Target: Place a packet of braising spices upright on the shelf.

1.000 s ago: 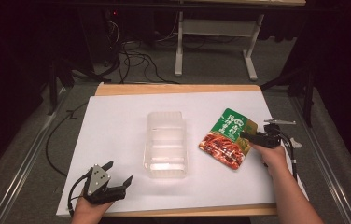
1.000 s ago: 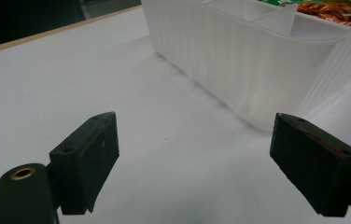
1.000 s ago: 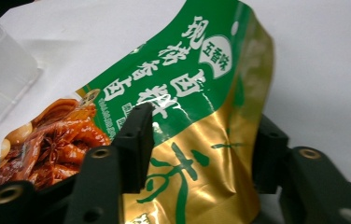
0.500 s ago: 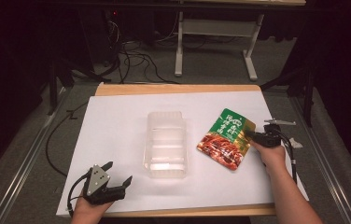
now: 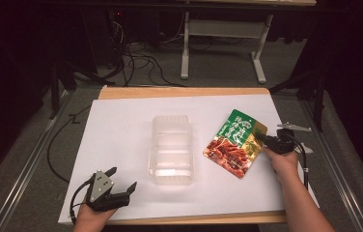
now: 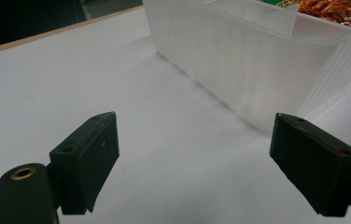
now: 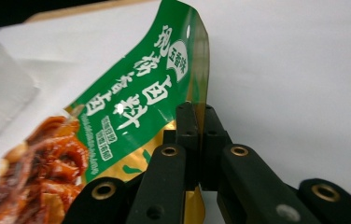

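A green and red snack pouch hangs tilted just above the white sheet, right of a clear plastic tray. My right gripper is shut on the pouch's gold right edge; in the right gripper view the pouch rises up and left from the closed jaws of that gripper. My left gripper stands open near the front left of the sheet. In the left gripper view its black pads are wide apart over bare white paper, with the tray's ribbed wall beyond the left gripper.
A white sheet covers the wooden table. Small metal tools lie at the right edge. Cables trail off the left side. Table legs and wiring stand on the dark floor behind.
The pouch has risen and tipped further up in the right gripper, shifting slightly toward the tray. The left gripper has stayed where it was.
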The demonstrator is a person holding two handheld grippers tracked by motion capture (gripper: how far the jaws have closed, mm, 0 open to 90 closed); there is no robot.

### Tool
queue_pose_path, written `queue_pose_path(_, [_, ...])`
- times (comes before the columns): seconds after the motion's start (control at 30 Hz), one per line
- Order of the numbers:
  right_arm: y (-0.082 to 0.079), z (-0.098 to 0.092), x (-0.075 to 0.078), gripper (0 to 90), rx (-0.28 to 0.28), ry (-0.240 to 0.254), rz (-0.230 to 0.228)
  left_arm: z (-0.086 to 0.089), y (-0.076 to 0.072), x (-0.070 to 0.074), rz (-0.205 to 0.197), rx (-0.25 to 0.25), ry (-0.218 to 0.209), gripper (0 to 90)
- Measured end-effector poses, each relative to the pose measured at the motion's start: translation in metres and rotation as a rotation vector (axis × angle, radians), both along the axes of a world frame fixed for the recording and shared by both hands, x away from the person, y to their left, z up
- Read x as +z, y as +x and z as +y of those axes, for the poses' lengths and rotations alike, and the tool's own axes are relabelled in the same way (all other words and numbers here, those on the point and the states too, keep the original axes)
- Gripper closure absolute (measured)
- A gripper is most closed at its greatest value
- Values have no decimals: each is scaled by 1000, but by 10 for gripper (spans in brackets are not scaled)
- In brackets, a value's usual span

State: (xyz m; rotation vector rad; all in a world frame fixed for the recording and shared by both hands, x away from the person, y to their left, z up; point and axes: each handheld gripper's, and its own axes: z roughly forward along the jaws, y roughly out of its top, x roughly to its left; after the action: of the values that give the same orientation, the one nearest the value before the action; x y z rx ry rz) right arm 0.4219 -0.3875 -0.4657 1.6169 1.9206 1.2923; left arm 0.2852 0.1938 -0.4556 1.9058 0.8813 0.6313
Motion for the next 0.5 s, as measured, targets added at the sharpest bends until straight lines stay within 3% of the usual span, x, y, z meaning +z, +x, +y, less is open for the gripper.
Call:
queue_pose_path(0.17, [-12,-1,9,900,11,20,-64,0,0,1,-4,-2,-4,162])
queue_pose_path(0.47, [-26,5,25,900,-8,44,-112,-1,2,2,-7,-9,-12,162])
queue_pose_path(0.5, [-30,7,28,900,8,39,-136,-2,3,2,-8,-13,-16,162])
